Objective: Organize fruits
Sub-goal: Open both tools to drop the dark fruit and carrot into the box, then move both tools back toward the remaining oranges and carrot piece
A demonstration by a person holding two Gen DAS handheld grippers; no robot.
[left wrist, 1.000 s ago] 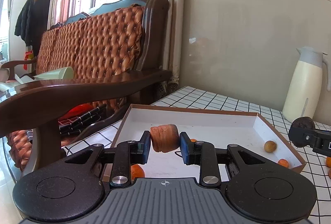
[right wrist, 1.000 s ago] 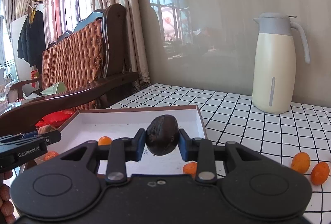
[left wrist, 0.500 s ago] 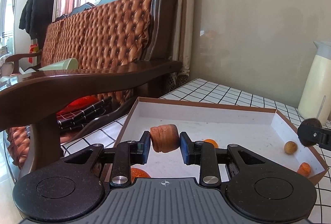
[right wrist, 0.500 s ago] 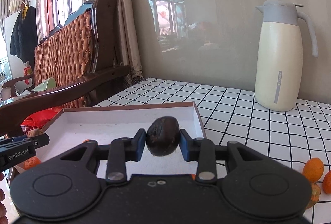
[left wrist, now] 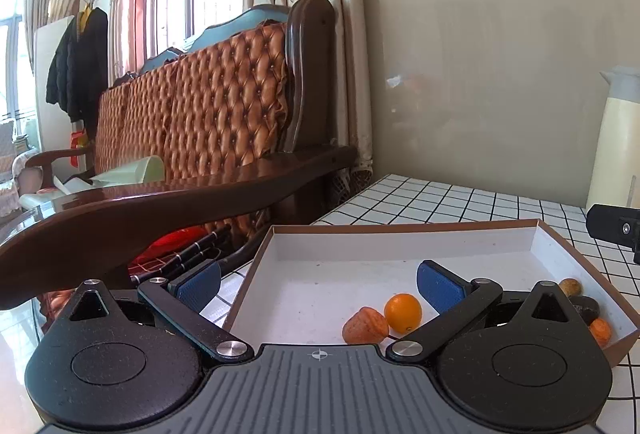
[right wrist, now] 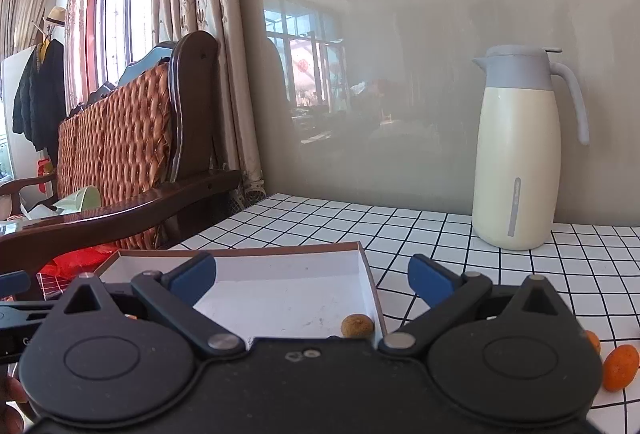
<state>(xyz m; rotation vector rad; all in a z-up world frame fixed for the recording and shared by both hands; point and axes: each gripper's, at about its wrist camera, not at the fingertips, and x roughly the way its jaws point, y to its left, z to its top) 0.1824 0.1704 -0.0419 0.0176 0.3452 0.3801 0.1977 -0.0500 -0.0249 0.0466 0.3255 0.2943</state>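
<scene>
While the sofa (left wrist: 208, 105) fills the left bkgd, the box (left wrist: 400, 242) sits on the checked table (right wrist: 440, 234) w/ a jug (right wrist: 520, 153) behind. Left gripper (left wrist: 318, 284) and right gripper (right wrist: 312, 276) just spread wide, nothing between. Brown fruit (left wrist: 365, 326) lies in box touching an orange (left wrist: 403, 312). No legible writing.

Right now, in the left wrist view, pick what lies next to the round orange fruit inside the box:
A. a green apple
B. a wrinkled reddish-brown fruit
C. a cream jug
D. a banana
B: the wrinkled reddish-brown fruit lies on the box floor right beside the orange fruit, with the open left claw above them.
</scene>
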